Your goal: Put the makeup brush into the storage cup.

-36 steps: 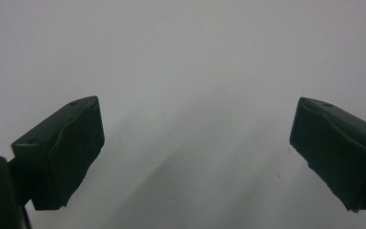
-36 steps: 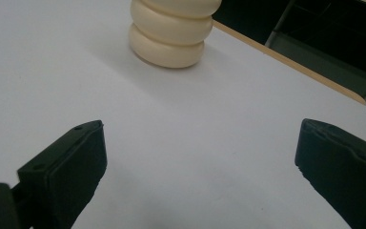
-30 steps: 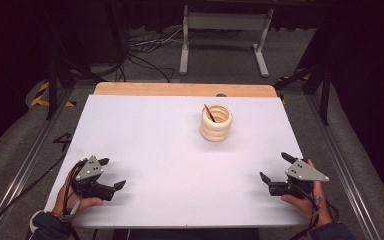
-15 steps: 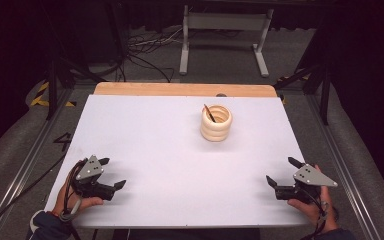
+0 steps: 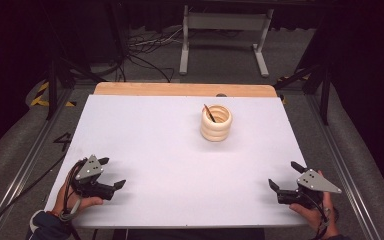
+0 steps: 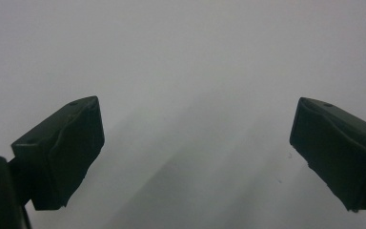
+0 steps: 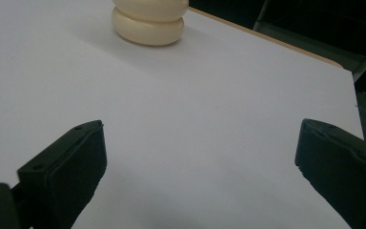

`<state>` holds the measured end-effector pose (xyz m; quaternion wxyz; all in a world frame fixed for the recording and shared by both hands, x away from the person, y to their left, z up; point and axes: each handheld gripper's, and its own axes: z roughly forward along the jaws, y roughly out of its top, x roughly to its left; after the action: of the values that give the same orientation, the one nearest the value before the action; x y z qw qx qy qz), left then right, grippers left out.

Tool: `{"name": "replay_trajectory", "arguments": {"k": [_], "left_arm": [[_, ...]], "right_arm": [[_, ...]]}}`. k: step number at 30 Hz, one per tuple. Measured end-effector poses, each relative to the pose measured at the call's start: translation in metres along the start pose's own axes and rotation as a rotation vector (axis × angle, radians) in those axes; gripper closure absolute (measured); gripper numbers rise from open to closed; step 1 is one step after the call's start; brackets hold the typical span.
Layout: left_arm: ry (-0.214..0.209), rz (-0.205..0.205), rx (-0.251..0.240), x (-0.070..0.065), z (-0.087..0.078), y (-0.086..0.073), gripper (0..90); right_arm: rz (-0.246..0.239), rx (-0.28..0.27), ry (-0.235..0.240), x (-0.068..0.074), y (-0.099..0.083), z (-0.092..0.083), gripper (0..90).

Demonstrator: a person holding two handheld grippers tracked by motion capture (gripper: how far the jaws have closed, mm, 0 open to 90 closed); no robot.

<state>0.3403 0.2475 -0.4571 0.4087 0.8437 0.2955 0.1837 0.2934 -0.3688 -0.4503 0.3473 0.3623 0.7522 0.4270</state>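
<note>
Cup (image 5: 216,123), ridged and cream, is standing upright toward the tabletop's (image 5: 180,145) far edge, a dark stick (image 5: 209,113) leaning inside; left gripper (image 5: 111,173) and right gripper (image 5: 283,176) are resting at near corners, jaws apart.

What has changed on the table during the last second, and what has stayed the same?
The right gripper moved back toward the person and slightly outward, toward the table's right edge, with its jaws open and empty. Nothing was taken or released. The left gripper, the cream ribbed holder and the dark stick in it stayed in place.
</note>
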Motion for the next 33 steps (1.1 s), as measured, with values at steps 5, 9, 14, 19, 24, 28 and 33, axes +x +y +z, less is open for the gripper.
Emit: {"name": "replay_trajectory", "arguments": {"k": [5,9,14,19,24,28,33], "left_arm": [[0.001,0.008,0.002,-0.0001,0.0001,0.0009,5.2],[0.001,0.012,-0.004,-0.0009,0.0001,0.002,5.2],[-0.007,0.02,-0.003,-0.0012,0.0011,0.0024,5.2],[-0.006,0.022,-0.002,-0.0007,0.001,0.0027,5.2],[-0.005,0.023,0.002,-0.0007,0.0014,0.0025,5.2],[-0.003,0.019,0.002,-0.001,0.0016,0.0025,5.2],[-0.003,0.017,0.006,-0.0005,0.0027,0.0023,5.2]], "right_arm": [[0.0,-0.002,-0.001,0.0005,-0.0005,0.001,3.9],[0.003,-0.013,-0.012,0.0007,-0.0012,-0.0008,3.9],[0.019,-0.026,-0.029,-0.0002,-0.0022,-0.0049,3.9],[0.038,-0.038,-0.027,-0.0011,-0.0007,-0.0076,3.9],[0.033,-0.036,-0.024,-0.0007,-0.0007,-0.0066,3.9],[0.033,-0.04,-0.03,-0.0014,-0.0004,-0.0069,3.9],[0.037,-0.039,-0.028,-0.0014,-0.0004,-0.0075,3.9]]}}
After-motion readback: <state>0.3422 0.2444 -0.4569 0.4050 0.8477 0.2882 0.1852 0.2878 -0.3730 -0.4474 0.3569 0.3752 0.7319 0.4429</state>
